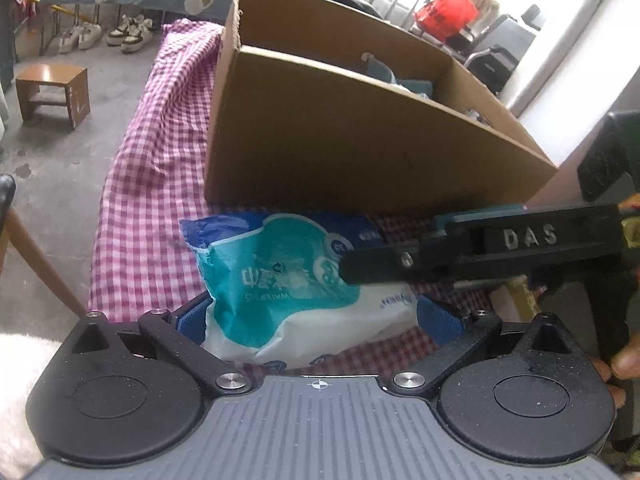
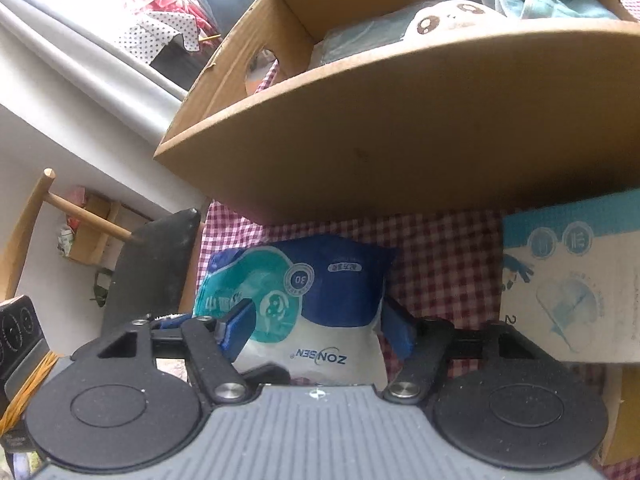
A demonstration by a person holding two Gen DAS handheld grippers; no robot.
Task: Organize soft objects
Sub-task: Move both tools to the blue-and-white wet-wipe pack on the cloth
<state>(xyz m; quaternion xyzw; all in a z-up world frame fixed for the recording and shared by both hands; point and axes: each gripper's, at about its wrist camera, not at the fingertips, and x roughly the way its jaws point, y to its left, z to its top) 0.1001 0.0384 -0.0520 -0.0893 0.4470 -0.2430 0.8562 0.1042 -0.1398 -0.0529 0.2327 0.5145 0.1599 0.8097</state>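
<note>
Lived-in home (shoes (image 1: pixel 106 34), hanging laundry (image 2: pixel 156 28))

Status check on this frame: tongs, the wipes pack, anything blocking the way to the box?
Left tongs and right tongs both straddle the wipes pack, grip unconfirmed. Pack flat on checkered cloth. Cardboard box wall stands directly behind; lift needed.

Soft blue, teal and white plastic wipes packet (image 2: pixel 304 312), lying between the fingers of the right gripper: "ZONSEN" in blue on its white end, upside down; "30" inside a round badge; Chinese characters, not legible.

Black bar of the right gripper (image 1: pixel 520 240), beyond the left fingers: raised letters "DAS".
</note>
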